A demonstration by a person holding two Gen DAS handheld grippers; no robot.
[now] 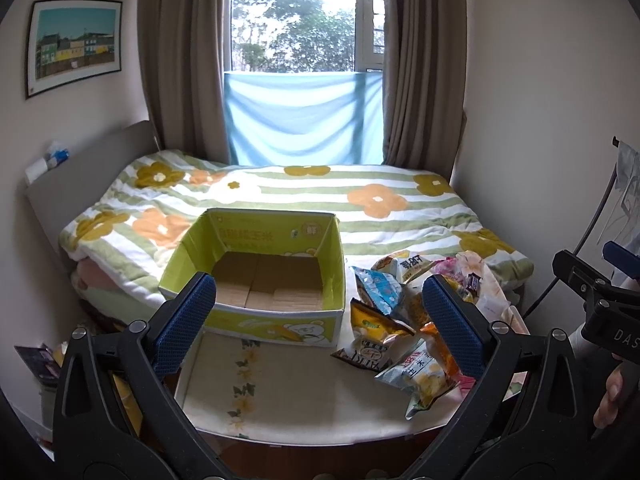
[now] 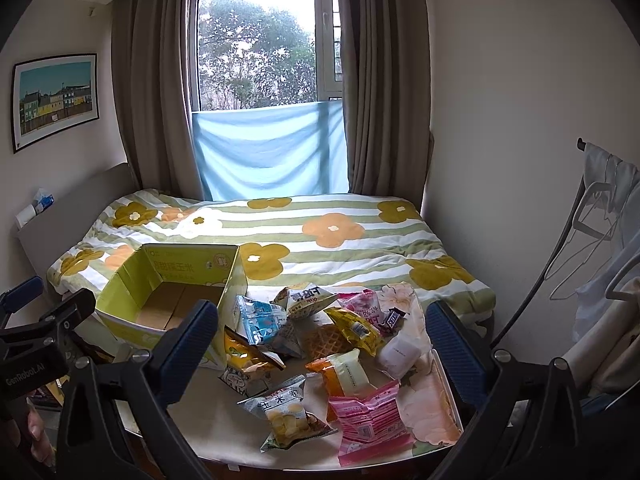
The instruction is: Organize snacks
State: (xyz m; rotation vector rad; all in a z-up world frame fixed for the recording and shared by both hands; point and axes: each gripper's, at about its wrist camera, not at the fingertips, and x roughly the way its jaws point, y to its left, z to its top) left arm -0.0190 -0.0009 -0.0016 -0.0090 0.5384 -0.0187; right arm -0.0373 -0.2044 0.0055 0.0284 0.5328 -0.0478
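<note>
Hovering wide open and empty, the left claw [image 1: 316,320] and right claw [image 2: 320,344] face the desk [image 1: 296,400]. The snack packets [image 2: 320,360] crowd its right side; the seemingly empty green box [image 1: 260,276] fills its far-left corner.

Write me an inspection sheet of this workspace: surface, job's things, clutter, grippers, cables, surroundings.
Surface: small table with a floral cloth, at the foot of a bed.
Job's things: green cardboard box, open-topped, no snacks seen inside; snack packets piled loose on the table beside it, among them a pink packet and a corn-puff bag.
Clutter: nothing seen on the table beyond the snacks.
Grippers: left gripper open, holding nothing; right gripper open, holding nothing.
Cables: nothing seen for certain.
Surroundings: bed with flowered quilt, curtained window, framed picture, clothes rack with hangers.
</note>
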